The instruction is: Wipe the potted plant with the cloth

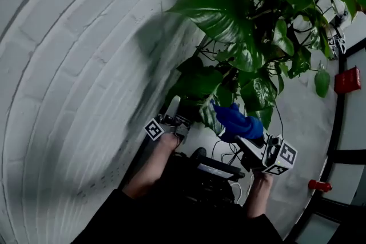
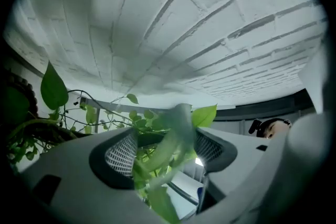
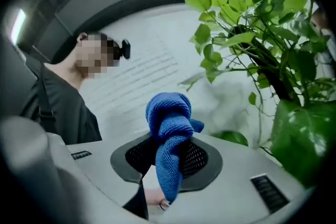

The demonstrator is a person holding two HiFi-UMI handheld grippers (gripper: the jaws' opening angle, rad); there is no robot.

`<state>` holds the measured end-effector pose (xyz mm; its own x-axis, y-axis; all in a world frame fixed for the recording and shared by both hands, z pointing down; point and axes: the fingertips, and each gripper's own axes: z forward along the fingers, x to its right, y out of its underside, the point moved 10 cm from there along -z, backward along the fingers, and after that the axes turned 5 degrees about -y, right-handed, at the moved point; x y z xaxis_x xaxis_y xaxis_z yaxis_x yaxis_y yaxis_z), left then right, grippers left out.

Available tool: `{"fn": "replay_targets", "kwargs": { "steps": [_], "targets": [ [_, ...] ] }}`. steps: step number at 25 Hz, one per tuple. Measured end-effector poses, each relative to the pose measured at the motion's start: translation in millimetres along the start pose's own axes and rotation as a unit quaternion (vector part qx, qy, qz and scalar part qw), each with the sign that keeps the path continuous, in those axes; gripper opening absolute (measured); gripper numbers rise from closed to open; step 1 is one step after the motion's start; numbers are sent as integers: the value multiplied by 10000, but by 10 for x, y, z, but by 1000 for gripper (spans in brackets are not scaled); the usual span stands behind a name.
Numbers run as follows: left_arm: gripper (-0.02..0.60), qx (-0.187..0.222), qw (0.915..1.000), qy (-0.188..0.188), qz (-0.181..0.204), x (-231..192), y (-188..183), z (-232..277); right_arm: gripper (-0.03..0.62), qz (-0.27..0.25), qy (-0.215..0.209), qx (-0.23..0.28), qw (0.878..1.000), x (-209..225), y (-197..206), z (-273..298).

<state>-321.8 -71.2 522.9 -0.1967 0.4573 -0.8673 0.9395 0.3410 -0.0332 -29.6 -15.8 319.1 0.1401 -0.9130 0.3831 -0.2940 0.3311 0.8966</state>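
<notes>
In the head view the potted plant (image 1: 251, 37) spreads broad leaves at the far right beside the white brick wall (image 1: 74, 66). The left gripper (image 1: 173, 108) is up at its lower leaves, and the right gripper (image 1: 246, 143), just to the right, carries the blue cloth (image 1: 237, 122). The left gripper view shows that gripper's jaws standing wide apart, with a blurred pale-green leaf (image 2: 176, 131) hanging between them, not pinched. In the right gripper view the jaws are clamped together on the cloth, which bunches up above them, the plant's foliage at the right.
</notes>
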Motion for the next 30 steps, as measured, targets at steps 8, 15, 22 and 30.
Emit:
{"fn": "replay_targets", "kwargs": {
  "steps": [8, 15, 22, 30],
  "targets": [
    [327, 308, 9986, 411, 112, 133, -184, 94, 120, -461, 1491, -498, 9865, 552, -153, 405],
    [327, 277, 9964, 738, 317, 264, -318, 96, 120, -686, 2393, -1511, 9566, 1240, 142, 841],
    [305, -114, 9922, 1016, 707, 420, -342, 102, 120, -345, 2033, -2506, 9459, 1474, 634, 1293],
    [305, -172, 9926, 940, 753, 411, -371, 72, 120, -245, 1140, -2700, 9558, 1218, 756, 1670]
  ]
}}
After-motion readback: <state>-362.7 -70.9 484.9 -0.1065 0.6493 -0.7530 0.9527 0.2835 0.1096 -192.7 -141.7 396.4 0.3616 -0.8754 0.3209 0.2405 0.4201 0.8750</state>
